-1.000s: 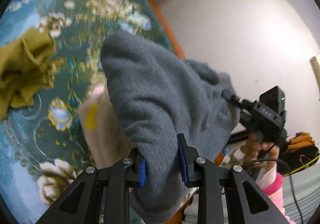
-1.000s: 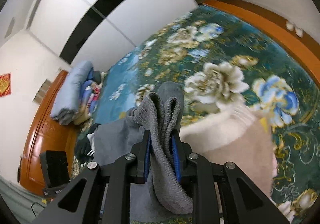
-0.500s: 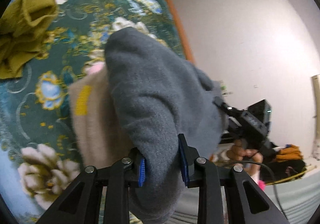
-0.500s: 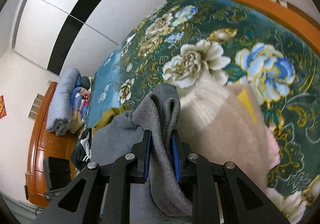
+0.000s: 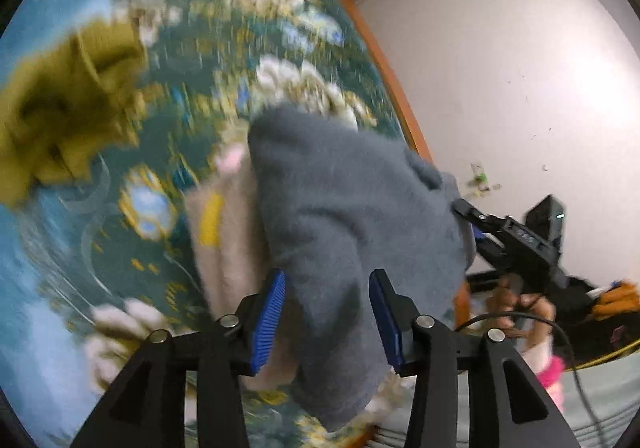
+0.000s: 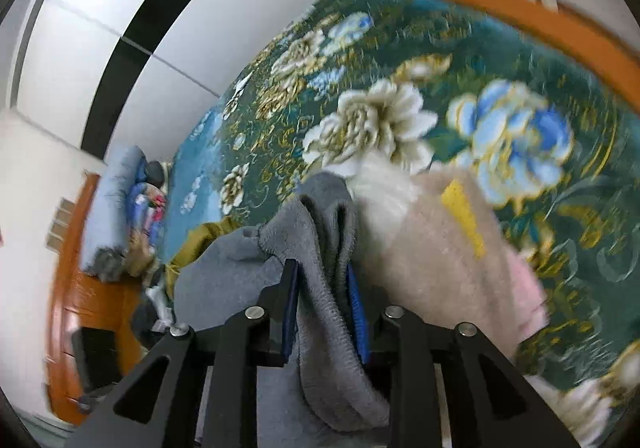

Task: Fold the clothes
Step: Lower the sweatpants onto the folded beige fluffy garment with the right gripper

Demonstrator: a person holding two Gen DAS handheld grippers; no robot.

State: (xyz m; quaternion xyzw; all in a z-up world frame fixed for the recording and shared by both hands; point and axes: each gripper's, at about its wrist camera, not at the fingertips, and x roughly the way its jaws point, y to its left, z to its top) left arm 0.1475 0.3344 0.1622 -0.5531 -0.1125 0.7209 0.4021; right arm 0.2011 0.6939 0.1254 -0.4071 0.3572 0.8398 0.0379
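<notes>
Grey knit fills the middle of the left wrist view: a grey sweater [image 5: 340,216] hangs between the blue pads of the left gripper [image 5: 328,312], whose fingers stand apart with the cloth loose in the gap, touching neither pad clearly. Behind it lies a beige garment [image 5: 224,248] with a yellow patch, on a dark green flowered bedspread [image 5: 132,264]. A mustard-yellow garment [image 5: 68,104], blurred, sits crumpled well to the left on the bed. At the right, a hand [image 5: 520,300] holds the other tool against a white wall [image 5: 500,68].

From the right wrist view, the right gripper [image 6: 324,300] is clamped tight on a folded edge of the grey sweater [image 6: 320,248], which drapes down over the fingers. The beige garment [image 6: 440,256] lies just beside it to the right on the bedspread [image 6: 400,48]. A rolled blue quilt [image 6: 112,208] rests far off by an orange wooden headboard [image 6: 80,308].
</notes>
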